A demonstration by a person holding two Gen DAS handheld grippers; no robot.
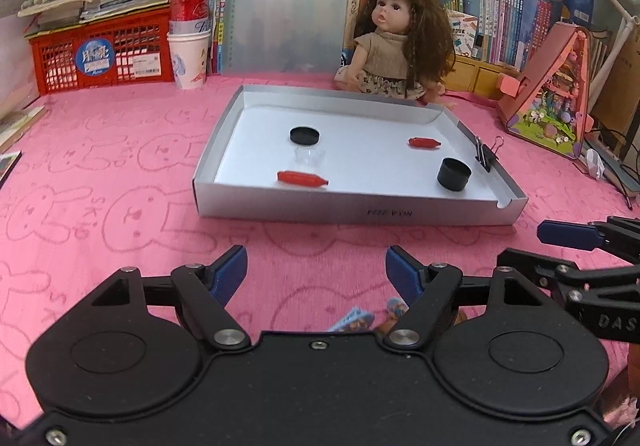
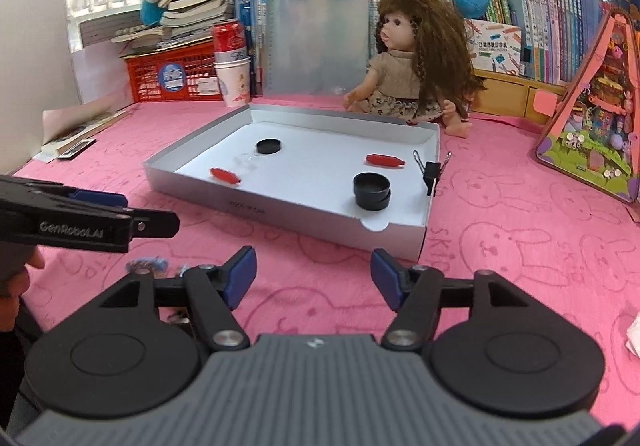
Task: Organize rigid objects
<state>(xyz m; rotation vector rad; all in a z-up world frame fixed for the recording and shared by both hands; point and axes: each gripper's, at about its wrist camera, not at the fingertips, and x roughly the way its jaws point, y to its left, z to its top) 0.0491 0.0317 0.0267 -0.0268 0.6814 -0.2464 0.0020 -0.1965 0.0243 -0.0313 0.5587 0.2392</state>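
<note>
Jaws of left gripper (image 1: 316, 272) and right gripper (image 2: 314, 272) both spread wide, empty, low in frame over pink surface (image 1: 120, 166). Frame centre: shallow silver cardboard tray (image 1: 352, 212) holding two red capsules (image 1: 302, 178), black round lid (image 1: 305, 135), black round cup (image 1: 453, 174).

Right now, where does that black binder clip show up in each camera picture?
Left wrist view: binder clip on the tray's right wall, right of centre.
Right wrist view: binder clip on the same wall, right of centre.
Shared landmark: the doll behind the tray.
</note>
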